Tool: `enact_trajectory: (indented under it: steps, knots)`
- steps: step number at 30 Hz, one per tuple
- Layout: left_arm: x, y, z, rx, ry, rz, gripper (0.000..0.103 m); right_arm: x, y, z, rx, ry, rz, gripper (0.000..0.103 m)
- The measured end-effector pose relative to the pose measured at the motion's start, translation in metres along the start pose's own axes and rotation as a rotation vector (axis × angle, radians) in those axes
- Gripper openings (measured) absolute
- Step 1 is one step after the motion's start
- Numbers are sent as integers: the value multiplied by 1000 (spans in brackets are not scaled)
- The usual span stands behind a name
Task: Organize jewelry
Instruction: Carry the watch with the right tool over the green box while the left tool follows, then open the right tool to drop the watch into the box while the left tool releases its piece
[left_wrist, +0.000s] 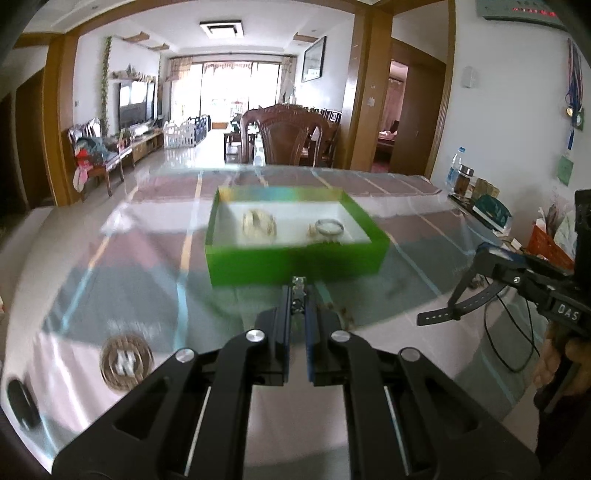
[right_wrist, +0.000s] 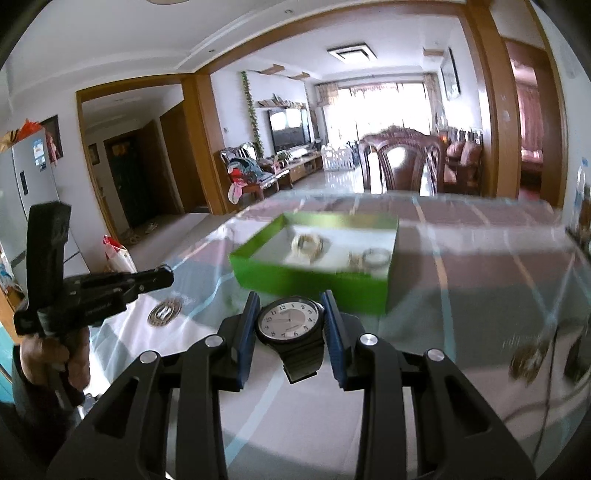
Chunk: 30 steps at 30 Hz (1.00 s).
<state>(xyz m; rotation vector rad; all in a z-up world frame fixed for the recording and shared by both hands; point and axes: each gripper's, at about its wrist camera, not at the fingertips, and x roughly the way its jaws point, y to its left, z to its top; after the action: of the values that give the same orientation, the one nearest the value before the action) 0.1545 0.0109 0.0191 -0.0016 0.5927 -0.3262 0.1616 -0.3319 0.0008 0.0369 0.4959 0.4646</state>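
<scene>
A: Lighting check?

B: Daylight from the far windows (left_wrist: 225, 92), blown out white. Ceiling lamp (right_wrist: 352, 52) adds little. Glare streaks across the glossy tablecloth (left_wrist: 147, 229).

A: Sharpness?

B: My own fingers (left_wrist: 282, 332) are crisp. Green box (left_wrist: 295, 258) and the rings in it are smeared by motion blur, same in the right view. Watch face (right_wrist: 290, 319) reads clean.

A: Edges?

B: Heavy fisheye bend, door frames curve, corners vignette to black. Soft shadow under the box.

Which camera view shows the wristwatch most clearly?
The right wrist view: the wristwatch sits between the right gripper pads, with its white dial facing the camera. The left wrist view shows only its black strap hanging from that gripper, no dial.
</scene>
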Motion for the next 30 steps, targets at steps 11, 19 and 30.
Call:
enact_trajectory:
  steps: [11, 19, 30]
  knots:
    - [95, 29, 105, 28, 53, 53, 7, 93, -40, 85, 2, -14, -65, 34]
    - [194, 55, 124, -27, 182, 108, 7, 190, -73, 99, 85, 69, -83, 34]
    - [234, 80, 115, -82, 207, 213, 86, 240, -92, 108, 194, 82, -65, 73]
